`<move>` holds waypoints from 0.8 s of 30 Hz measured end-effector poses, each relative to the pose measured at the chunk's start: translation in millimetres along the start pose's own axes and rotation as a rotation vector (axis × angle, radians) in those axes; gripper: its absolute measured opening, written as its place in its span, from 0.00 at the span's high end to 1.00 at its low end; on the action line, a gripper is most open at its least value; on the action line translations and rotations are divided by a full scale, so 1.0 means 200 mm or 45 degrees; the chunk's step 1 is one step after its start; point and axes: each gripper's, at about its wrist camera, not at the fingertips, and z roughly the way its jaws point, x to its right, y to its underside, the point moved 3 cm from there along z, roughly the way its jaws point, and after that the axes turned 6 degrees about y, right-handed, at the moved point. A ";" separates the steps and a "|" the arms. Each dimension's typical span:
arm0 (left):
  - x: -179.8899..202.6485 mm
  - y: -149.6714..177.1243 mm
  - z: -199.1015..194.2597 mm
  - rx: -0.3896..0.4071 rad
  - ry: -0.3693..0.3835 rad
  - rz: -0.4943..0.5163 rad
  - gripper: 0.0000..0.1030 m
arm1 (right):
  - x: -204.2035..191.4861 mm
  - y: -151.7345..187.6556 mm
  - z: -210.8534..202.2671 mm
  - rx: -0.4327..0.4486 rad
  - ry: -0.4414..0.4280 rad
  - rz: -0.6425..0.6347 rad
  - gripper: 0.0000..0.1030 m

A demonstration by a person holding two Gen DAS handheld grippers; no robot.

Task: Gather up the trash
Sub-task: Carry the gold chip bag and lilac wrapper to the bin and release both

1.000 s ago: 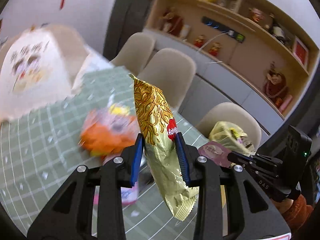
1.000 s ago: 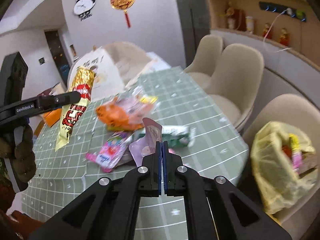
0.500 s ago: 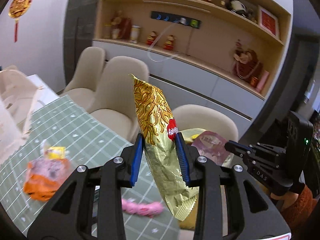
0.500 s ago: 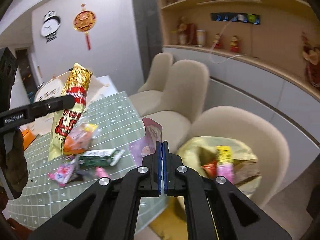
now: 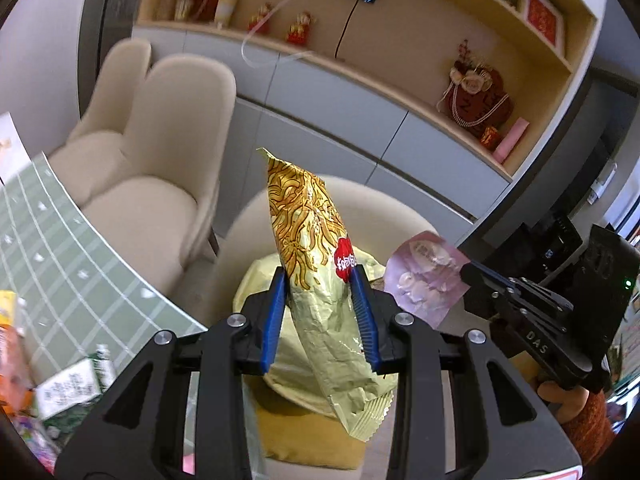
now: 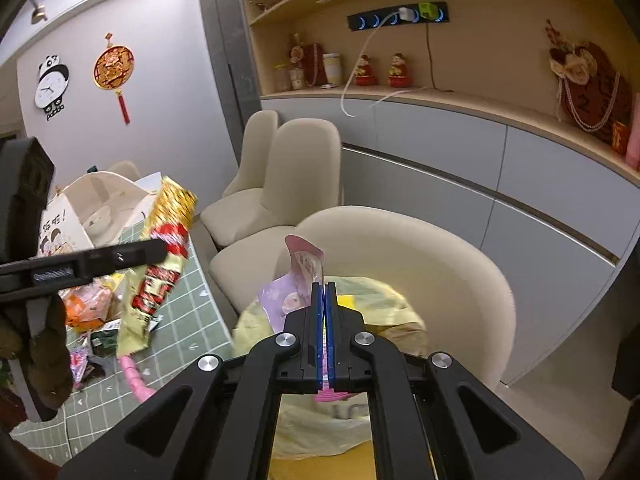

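both jaws clamped on wrappers (image 5: 316, 280), above yellow bag (image 6: 384, 320)

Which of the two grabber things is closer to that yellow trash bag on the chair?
Right, I think. The right gripper, clamping a pink wrapper, hangs just over the yellow bag. The left gripper, gripping a gold snack packet, seems nearer the table.

even indoor light, fisheye-bent edges, motion blur at left.
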 end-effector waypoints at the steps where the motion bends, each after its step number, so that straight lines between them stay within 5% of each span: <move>1: 0.00 0.00 0.06 -0.021 0.008 -0.012 0.70 | 0.03 0.00 0.02 -0.003 0.001 0.006 0.96; 15: 0.08 0.01 0.55 -0.100 -0.073 0.036 0.70 | 0.41 0.05 0.17 -0.039 0.057 0.145 0.96; 24: 0.10 0.25 0.95 -0.548 -0.159 0.091 0.70 | 0.54 0.09 0.23 -0.051 0.100 0.211 0.96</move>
